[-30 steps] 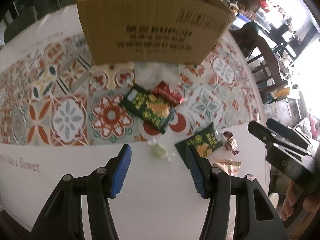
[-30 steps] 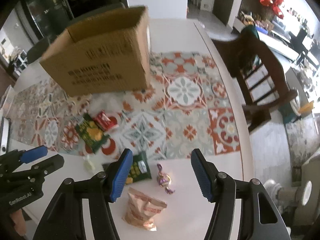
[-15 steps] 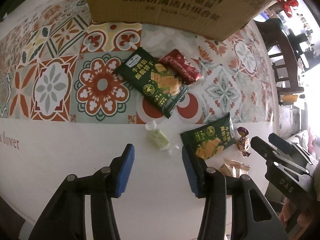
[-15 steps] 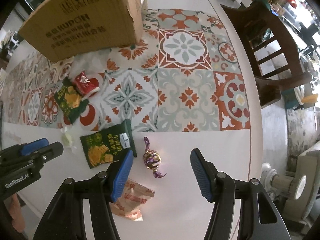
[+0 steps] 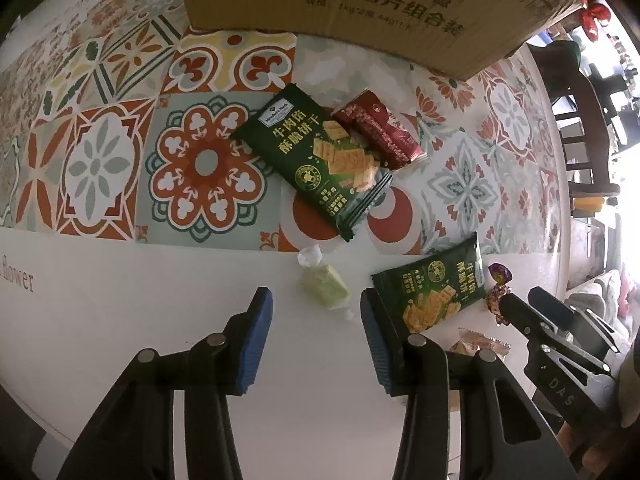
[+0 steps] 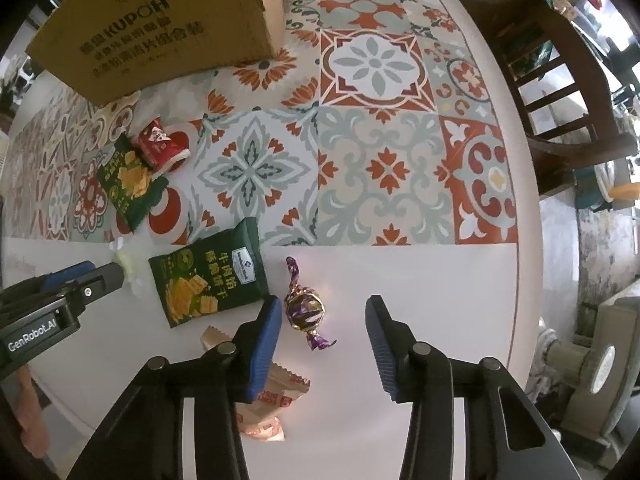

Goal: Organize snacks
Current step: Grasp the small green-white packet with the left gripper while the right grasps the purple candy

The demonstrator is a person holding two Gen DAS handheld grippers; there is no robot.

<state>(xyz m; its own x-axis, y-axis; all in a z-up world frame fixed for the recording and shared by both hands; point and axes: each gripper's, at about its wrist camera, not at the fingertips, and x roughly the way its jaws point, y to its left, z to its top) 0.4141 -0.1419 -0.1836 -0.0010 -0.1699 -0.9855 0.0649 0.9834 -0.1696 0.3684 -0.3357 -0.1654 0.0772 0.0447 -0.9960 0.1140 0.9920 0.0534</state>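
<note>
A pale green wrapped sweet (image 5: 324, 286) lies on the white table just ahead of my left gripper (image 5: 316, 295), between its blue fingertips. The jaws are closing and neither pad touches it. A purple-and-gold twist-wrapped candy (image 6: 304, 307) lies between the fingers of my right gripper (image 6: 323, 302), close to the left pad (image 6: 268, 332). Those jaws are closing too, with a gap on the right side. Two green cracker packs (image 5: 320, 160) (image 5: 436, 288), a red packet (image 5: 380, 132) and a beige biscuit packet (image 6: 268, 412) lie around them.
A cardboard box (image 5: 360, 8) stands at the back on the patterned tile mat (image 5: 100, 160). The right gripper's tips (image 5: 520, 312) show low at the right in the left wrist view. A wooden chair (image 6: 560, 80) stands past the table's curved right edge (image 6: 516, 280).
Both grippers have come down toward the table and their jaws have narrowed. The green sweet and the purple candy now sit between the fingertips.
</note>
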